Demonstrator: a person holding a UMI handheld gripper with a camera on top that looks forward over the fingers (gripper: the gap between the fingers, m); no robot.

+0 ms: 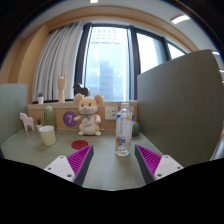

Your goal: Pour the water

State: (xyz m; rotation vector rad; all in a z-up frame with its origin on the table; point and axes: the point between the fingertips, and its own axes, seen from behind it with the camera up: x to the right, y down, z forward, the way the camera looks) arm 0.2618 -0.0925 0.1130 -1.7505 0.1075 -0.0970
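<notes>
A clear plastic water bottle [123,131] with a white cap and a pale label stands upright on the table [110,170], just ahead of my fingers and a little right of the middle of the gap. A small red cup or dish [79,145] sits low on the table just beyond the left finger. My gripper [115,161] is open and empty, its two purple pads wide apart, the left pad [80,157] and the right pad [150,158] both short of the bottle.
A plush mouse toy [89,113] sits behind the bottle. A yellowish cup [47,134] and a small white figure [27,122] stand at the left. A grey partition [185,105] rises at the right. Windows with curtains lie beyond.
</notes>
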